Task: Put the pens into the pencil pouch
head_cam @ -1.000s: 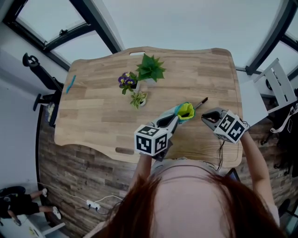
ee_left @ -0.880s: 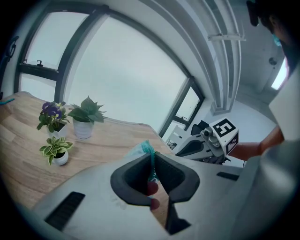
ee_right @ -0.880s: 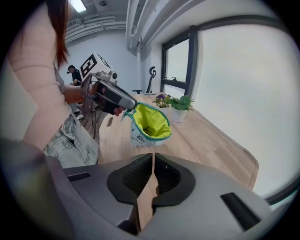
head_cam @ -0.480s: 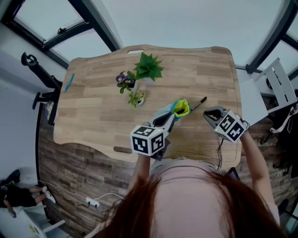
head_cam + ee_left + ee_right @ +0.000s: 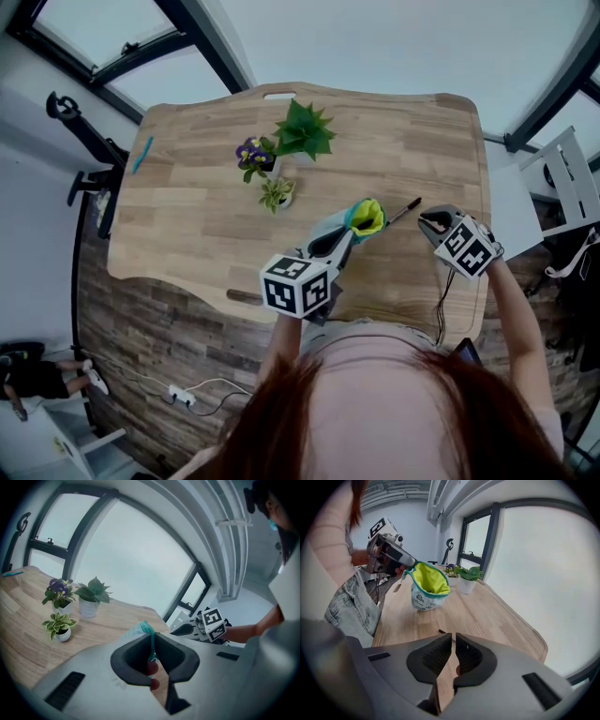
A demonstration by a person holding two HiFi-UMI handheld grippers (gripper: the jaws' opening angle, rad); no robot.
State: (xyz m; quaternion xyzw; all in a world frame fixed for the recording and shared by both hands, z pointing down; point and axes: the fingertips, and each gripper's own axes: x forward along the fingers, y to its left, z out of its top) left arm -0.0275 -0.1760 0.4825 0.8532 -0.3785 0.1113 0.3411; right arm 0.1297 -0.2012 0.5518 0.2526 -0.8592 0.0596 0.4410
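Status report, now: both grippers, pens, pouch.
Left gripper shut on open yellow-lined fabric pouch rim. Right gripper shut, empty, beside black pen on wooden table. Blue pen at far left edge. Nothing in the way.

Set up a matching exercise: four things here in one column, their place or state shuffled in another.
1. pale fabric pencil pouch with yellow-green lining
2. slim black pen
3. slim teal pen
4. right gripper

A. at the far left edge of the wooden table
B. jaws shut, nothing between them
C. rim pinched by the left gripper
D. on the wood beside the pouch

Pairs: 1-C, 2-D, 3-A, 4-B
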